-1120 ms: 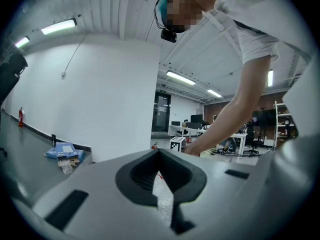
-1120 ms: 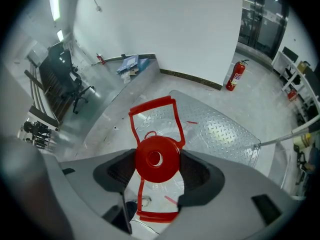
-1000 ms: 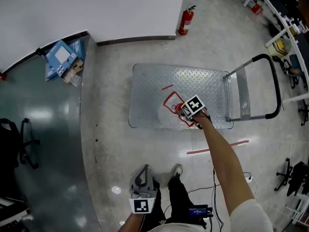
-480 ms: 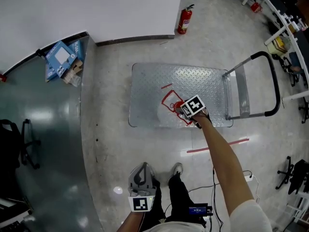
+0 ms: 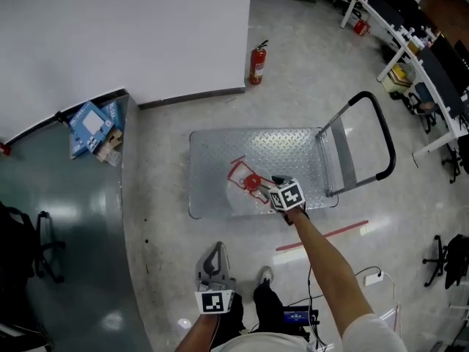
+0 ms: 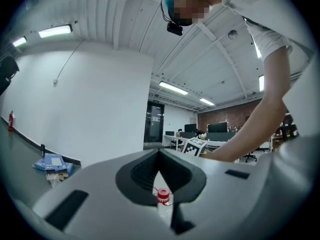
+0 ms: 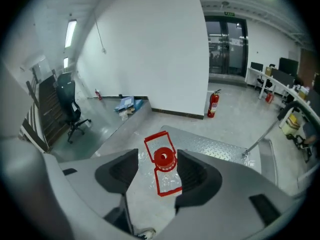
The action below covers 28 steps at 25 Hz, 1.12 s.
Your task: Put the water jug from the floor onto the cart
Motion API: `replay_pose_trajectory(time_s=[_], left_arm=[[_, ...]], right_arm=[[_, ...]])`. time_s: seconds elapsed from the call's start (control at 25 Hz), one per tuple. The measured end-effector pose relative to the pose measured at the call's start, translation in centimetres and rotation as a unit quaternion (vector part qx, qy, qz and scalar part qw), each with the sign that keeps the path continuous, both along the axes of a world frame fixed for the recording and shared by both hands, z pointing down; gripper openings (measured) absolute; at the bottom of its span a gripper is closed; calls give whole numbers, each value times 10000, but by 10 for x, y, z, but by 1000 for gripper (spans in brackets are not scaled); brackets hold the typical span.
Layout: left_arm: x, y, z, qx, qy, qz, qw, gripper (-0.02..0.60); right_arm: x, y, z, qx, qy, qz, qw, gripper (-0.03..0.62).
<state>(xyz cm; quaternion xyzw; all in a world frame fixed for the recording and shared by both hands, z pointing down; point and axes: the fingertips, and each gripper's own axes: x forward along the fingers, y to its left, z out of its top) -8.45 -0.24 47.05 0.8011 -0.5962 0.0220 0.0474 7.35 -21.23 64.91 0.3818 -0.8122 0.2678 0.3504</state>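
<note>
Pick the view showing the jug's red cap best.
Right gripper view: the red cap is large, central, seen from above. Head view shows it small; left gripper view, tiny and distant.

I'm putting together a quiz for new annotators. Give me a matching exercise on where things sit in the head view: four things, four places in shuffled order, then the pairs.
Things
1. water jug
2. fire extinguisher
3. blue boxes
4. cart handle

Places
A. on the green floor, against the wall
B. rising from the cart's right end
C. standing on the cart deck
D. on the grey floor, beside the corner of the white wall

Pairs: 1-C, 2-D, 3-A, 4-B
</note>
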Motion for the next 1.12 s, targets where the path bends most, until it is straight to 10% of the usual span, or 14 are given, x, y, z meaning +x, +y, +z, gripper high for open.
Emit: replay_pose_trajectory(time_s=[0.36, 0.72, 0.92, 1.12], left_arm=[[39, -4, -54, 460, 15, 254, 9986, 3], [47, 23, -94, 785, 37, 278, 9965, 3], [45, 41, -104, 872, 67, 238, 9959, 3], [56, 52, -114, 775, 133, 332, 9963, 3]], right_arm=[[36, 73, -122, 1788, -500, 859, 9788, 120], [42, 189, -242, 3467, -1196, 1335, 9207, 41], [44, 248, -286, 4019, -1551, 1348, 8923, 14], [56, 274, -294, 4065, -1580, 1386, 8891, 12]])
